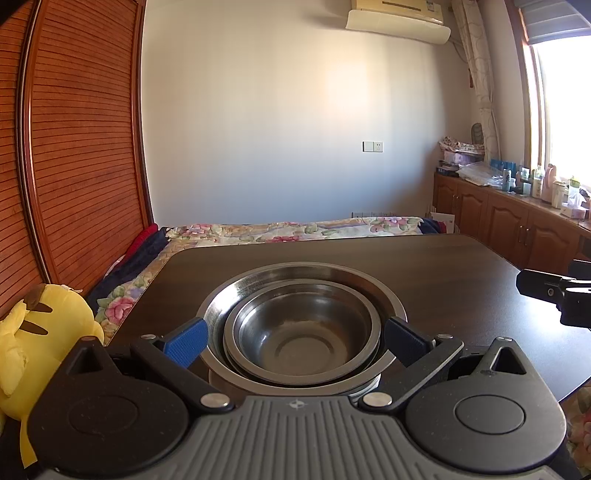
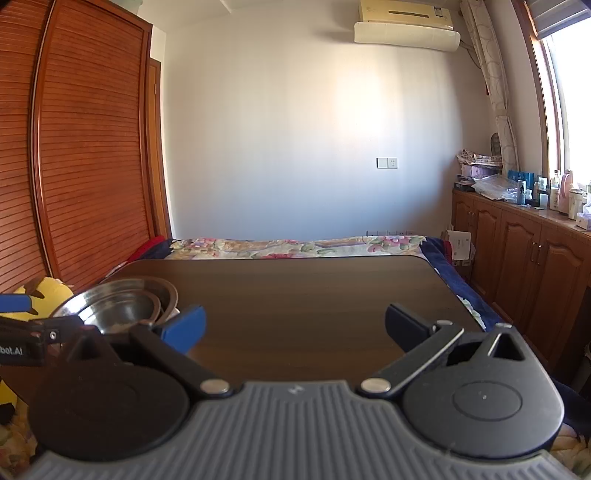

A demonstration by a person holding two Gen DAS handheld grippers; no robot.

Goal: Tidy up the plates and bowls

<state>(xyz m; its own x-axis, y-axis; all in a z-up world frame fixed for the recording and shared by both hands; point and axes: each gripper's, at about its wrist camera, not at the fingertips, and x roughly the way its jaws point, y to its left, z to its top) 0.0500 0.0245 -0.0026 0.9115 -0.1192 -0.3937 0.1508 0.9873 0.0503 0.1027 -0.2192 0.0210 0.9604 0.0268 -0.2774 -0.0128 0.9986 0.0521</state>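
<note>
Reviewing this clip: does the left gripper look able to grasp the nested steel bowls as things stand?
Probably yes. The left gripper is open, its fingers either side of the nested steel bowls, with nothing between. Whether the fingers touch the outer rim is unclear.

Dark wooden table (image 2: pixel 314 295) across the lower middle of the frame. Behind it, floral bedspread (image 2: pixel 295 246). Slatted wooden wardrobe doors (image 2: pixel 85 155) along the left. Yellow plush toy (image 1: pixel 40 332) at lower left. White air conditioner (image 2: pixel 406 26) at upper right. Wall socket (image 2: pixel 387 163) mid-wall. Cluttered wooden cabinets (image 2: pixel 524 243) under the window at right.
</note>
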